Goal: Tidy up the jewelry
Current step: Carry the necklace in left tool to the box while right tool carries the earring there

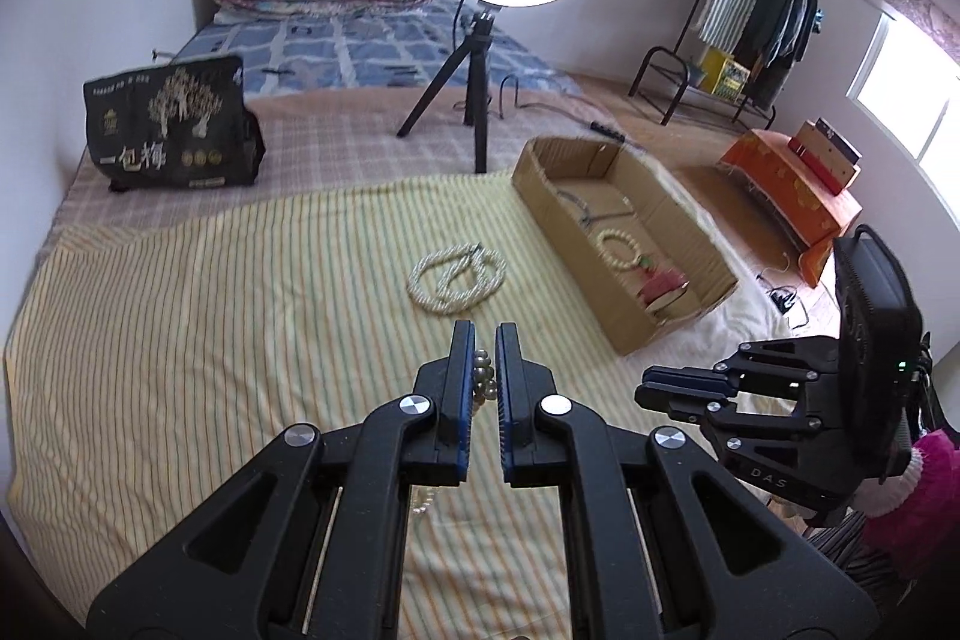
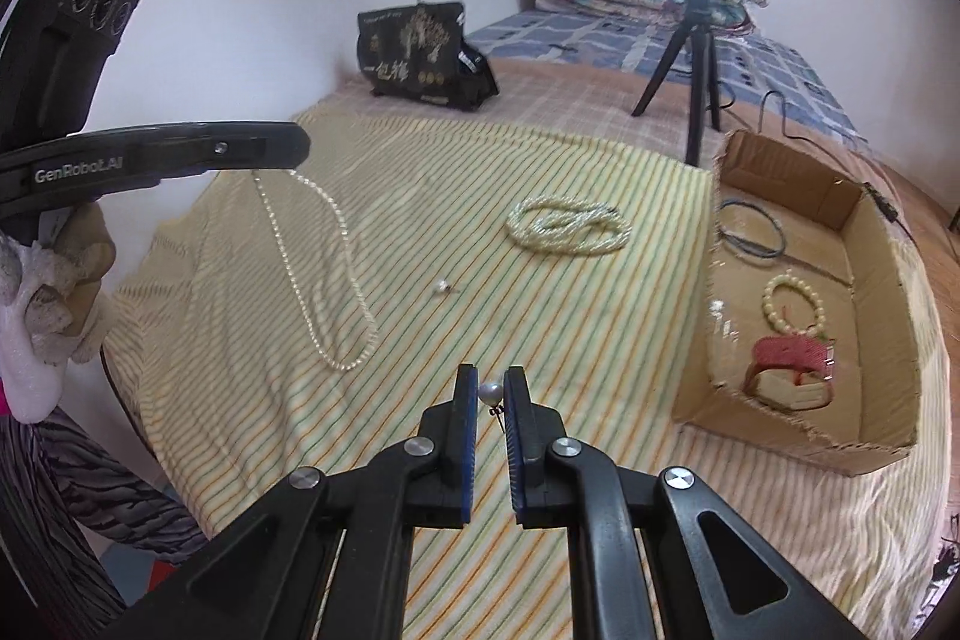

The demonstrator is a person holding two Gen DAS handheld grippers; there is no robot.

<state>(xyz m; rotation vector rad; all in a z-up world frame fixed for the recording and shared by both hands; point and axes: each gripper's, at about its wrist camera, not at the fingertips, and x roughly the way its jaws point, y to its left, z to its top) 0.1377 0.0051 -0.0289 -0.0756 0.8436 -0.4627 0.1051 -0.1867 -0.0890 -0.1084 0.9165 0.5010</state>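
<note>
My left gripper (image 1: 485,331) is shut on a long pearl necklace (image 1: 483,377). In the right wrist view that necklace (image 2: 327,280) hangs from the left gripper (image 2: 300,147) and its lower loop rests on the striped cloth. My right gripper (image 2: 491,376) is shut on a pearl earring (image 2: 491,393), held above the cloth. The right gripper (image 1: 651,385) also shows at the right of the left wrist view. A coiled pearl necklace (image 2: 567,226) (image 1: 456,277) and a small earring (image 2: 444,287) lie on the cloth.
An open cardboard box (image 2: 780,172) (image 1: 558,214) stands to the right, holding a bead bracelet (image 2: 792,304), a red item (image 2: 789,358) and a blue-grey cord (image 2: 750,232). A ring light on a tripod (image 1: 474,112) and a black bag (image 1: 168,130) stand behind.
</note>
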